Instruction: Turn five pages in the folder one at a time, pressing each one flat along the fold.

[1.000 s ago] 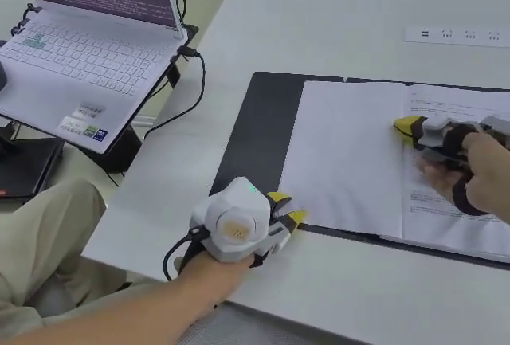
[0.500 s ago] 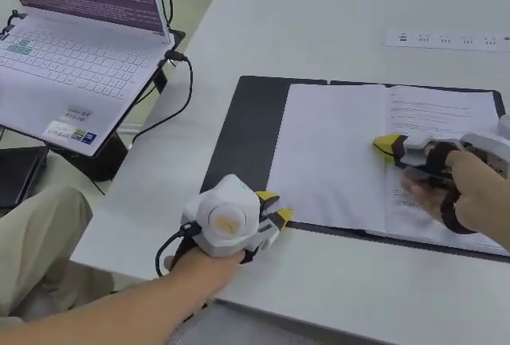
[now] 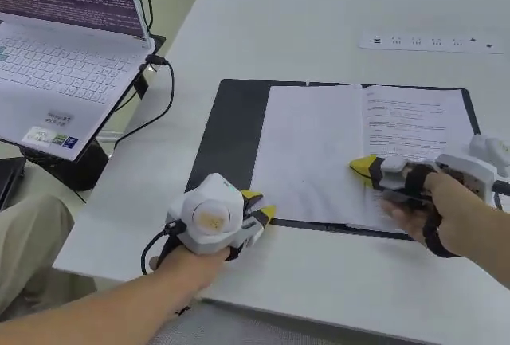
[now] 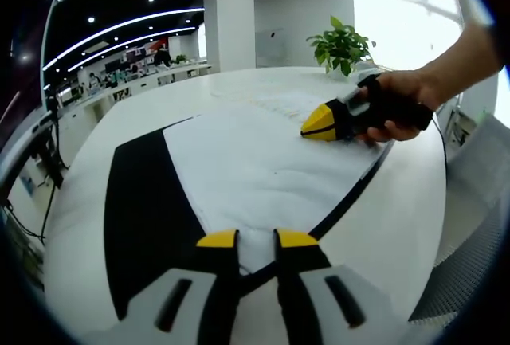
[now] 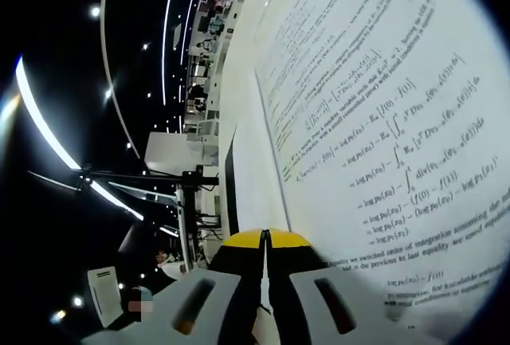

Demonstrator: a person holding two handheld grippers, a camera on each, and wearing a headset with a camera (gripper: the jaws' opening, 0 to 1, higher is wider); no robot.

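A black folder lies open on the white table, with a blank white page on its left half and a printed page on its right half. My right gripper is shut, its yellow tips down on the paper at the fold, about halfway down the page. Up close its shut tips rest against the printed page. My left gripper sits at the folder's near edge by the blank page's corner. Its jaws stand slightly apart with nothing held. The right gripper shows ahead of it.
A white laptop stands on a stand at the far left, and its black cable runs down beside the table. A white power strip lies beyond the folder. The table's near edge is just behind my left gripper.
The right gripper has slid along the fold toward me, from near the top of the page to about halfway down. The left gripper stays at the folder's near edge. The head camera has shifted.
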